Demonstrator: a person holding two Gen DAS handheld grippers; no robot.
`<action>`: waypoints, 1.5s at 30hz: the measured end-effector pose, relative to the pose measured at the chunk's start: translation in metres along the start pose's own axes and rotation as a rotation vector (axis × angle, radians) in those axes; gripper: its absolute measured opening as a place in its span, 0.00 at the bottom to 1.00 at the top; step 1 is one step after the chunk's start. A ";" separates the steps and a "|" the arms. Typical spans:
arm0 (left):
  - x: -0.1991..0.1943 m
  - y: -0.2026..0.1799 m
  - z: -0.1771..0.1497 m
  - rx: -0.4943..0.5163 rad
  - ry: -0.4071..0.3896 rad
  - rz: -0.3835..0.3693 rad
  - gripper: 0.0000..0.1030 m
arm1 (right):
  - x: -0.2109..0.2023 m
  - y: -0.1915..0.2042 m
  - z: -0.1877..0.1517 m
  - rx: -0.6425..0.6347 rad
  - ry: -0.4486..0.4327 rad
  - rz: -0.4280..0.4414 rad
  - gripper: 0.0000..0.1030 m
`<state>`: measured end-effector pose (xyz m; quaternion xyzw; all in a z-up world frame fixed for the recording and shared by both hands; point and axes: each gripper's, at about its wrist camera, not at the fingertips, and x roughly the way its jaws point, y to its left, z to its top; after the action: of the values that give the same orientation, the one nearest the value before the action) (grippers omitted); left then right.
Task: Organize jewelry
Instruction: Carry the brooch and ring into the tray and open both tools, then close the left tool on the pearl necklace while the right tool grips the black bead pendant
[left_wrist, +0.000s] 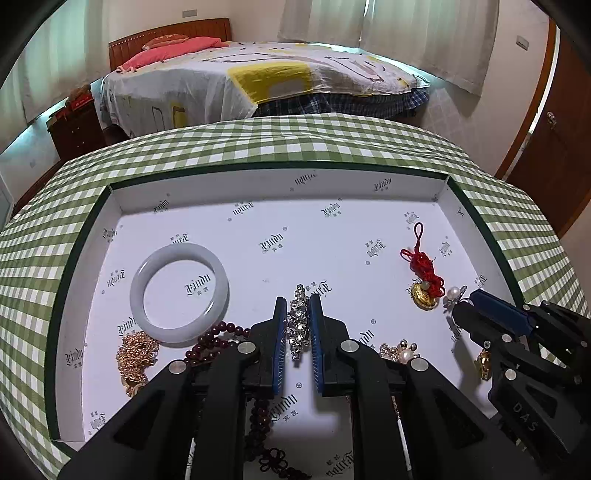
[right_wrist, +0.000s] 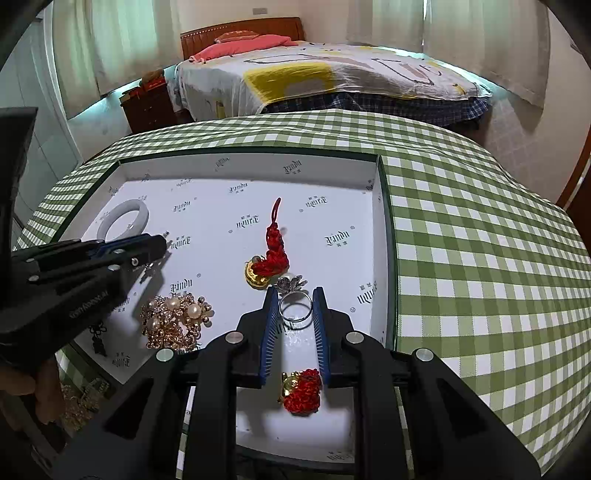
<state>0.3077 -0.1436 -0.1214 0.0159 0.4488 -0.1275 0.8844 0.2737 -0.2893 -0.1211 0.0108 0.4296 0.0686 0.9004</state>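
Observation:
A shallow white box (left_wrist: 258, 184) with a dark green rim holds the jewelry. My left gripper (left_wrist: 298, 301) is shut on a rhinestone clip (left_wrist: 298, 325) in the box's near middle. My right gripper (right_wrist: 295, 295) is shut on a silver ring (right_wrist: 295, 308) with a flower top near the box's right wall; it also shows in the left wrist view (left_wrist: 465, 299). A pale jade bangle (left_wrist: 179, 291), a gold chain (left_wrist: 135, 356) and dark red beads (left_wrist: 218, 339) lie left. A red knot charm with a gold piece (right_wrist: 271, 254) lies ahead of the ring.
A pearl and gold brooch (right_wrist: 177, 321) lies left of my right gripper. A second red and gold charm (right_wrist: 301, 393) lies under it. The box sits on a green checked tablecloth (right_wrist: 480, 258). A bed (left_wrist: 258, 74) stands beyond the table.

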 end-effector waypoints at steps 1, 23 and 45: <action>0.000 0.000 0.000 -0.001 0.000 -0.001 0.13 | 0.000 -0.001 0.000 0.004 -0.001 0.004 0.20; -0.052 0.004 -0.017 0.003 -0.109 0.003 0.50 | -0.053 -0.006 -0.003 0.034 -0.076 -0.007 0.31; -0.110 0.050 -0.096 -0.093 -0.143 0.065 0.55 | -0.094 0.005 -0.085 0.115 -0.006 -0.044 0.31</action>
<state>0.1817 -0.0583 -0.0957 -0.0199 0.3892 -0.0786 0.9176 0.1489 -0.2998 -0.1018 0.0534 0.4302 0.0242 0.9008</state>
